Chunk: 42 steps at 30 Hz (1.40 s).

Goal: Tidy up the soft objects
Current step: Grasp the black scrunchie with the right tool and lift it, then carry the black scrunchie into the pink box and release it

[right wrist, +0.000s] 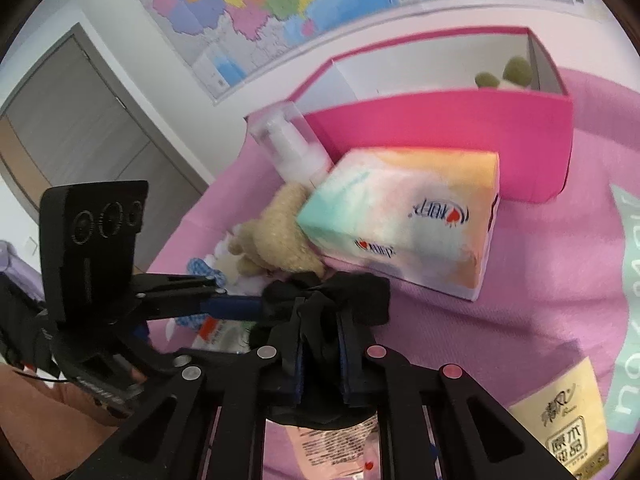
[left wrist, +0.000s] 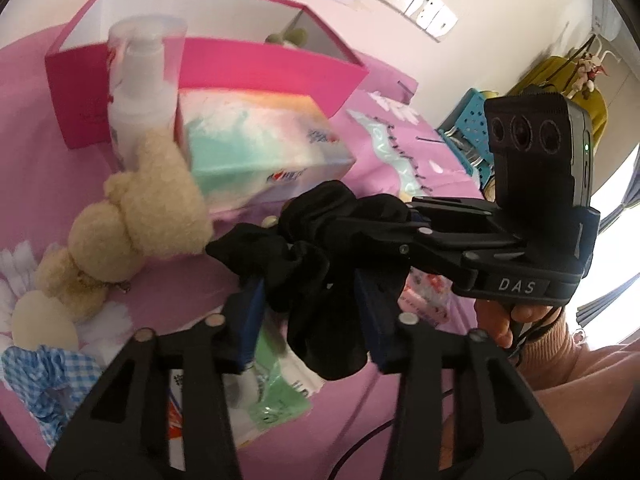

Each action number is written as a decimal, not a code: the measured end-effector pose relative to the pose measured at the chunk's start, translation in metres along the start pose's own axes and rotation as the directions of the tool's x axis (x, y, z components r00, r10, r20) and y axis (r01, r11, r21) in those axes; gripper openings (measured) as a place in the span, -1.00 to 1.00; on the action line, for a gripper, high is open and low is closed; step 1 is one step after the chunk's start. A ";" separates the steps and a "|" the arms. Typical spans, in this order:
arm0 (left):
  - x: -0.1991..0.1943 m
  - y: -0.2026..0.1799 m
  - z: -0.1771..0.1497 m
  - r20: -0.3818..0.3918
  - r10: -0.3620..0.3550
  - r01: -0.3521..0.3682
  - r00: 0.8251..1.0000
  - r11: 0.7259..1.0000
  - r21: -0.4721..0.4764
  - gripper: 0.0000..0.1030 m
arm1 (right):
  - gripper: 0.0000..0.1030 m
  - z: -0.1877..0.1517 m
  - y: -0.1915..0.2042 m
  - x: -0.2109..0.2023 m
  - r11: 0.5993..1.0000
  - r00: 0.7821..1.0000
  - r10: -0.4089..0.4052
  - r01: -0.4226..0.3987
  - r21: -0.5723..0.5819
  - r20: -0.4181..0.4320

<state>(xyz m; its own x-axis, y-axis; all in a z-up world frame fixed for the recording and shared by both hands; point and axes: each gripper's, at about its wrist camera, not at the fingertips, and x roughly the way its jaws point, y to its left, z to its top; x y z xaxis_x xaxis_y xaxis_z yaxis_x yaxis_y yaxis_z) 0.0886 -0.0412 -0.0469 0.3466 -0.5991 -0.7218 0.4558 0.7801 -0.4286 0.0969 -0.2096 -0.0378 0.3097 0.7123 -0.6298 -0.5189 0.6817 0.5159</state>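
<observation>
A pink bedspread (right wrist: pixel 540 280) carries the scene, below a white wall with a coloured map (right wrist: pixel 304 0) and a row of wall sockets (left wrist: pixel 416 0).

Right tool (right wrist: pixel 320 364): jaws closed tight on a fold of a black cloth (right wrist: pixel 320 300), which bunches up between and just ahead of its blue pads (right wrist: pixel 294 364). A person's hand (left wrist: pixel 504 320) holds this tool's handle from below.

Left tool (left wrist: pixel 312 304): jaws partly closed around the same black cloth, which hangs between its two blue pads; the far pad appears to touch the fabric, but whether both pads press on it cannot be told. The two tools meet at the cloth from opposite sides, so that it spans from one to the other, raised off the bedspread.

Just beyond the cloth, ahead of both tools: a pastel tissue pack (right wrist: pixel 404 220) lying flat. Beside it, touching its side: a cream plush toy (left wrist: pixel 132 220), resting partly against a white pump bottle (left wrist: pixel 140 88) with a clear cap. Behind these: an open pink box (right wrist: pixel 460 140) with white inner walls, a green plush item (right wrist: pixel 504 74) showing in its far corner.

Below and beside the left tool: a blue checked cloth (left wrist: pixel 48 376) and a green packet (left wrist: pixel 276 388). Under the right tool: a pink printed packet (right wrist: pixel 332 444); off to its right, a yellow tissue packet (right wrist: pixel 568 420).
</observation>
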 end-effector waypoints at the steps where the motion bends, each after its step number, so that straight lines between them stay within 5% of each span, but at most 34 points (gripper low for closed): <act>1: -0.003 -0.002 0.000 0.009 0.001 -0.001 1.000 1.000 0.005 -0.20 | -0.78 0.000 0.002 -0.002 1.000 1.000 0.001 -0.001 -0.005 0.008; 17: -0.035 -0.037 0.026 0.123 -0.004 -0.011 0.992 0.993 0.121 -0.21 | -0.78 0.021 0.018 -0.050 0.998 0.991 0.008 0.001 -0.067 0.134; 31: -0.033 -0.048 0.127 0.225 0.094 -0.128 0.970 0.982 0.140 -0.21 | -0.78 0.095 -0.005 -0.084 0.993 0.954 -0.065 0.090 -0.073 0.293; 42: 0.009 -0.028 0.182 0.193 0.230 -0.251 0.954 0.964 0.092 -0.21 | -0.78 0.148 -0.040 -0.063 0.975 0.927 -0.182 0.215 -0.064 0.329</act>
<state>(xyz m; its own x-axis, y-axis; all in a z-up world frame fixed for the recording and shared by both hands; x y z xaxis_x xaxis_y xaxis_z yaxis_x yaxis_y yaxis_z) 0.2278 -0.1016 0.0572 0.5939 -0.4273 -0.6817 0.4280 0.8853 -0.1819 0.2158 -0.2573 0.0672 0.6436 0.5906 -0.4868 -0.4899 0.8066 0.3307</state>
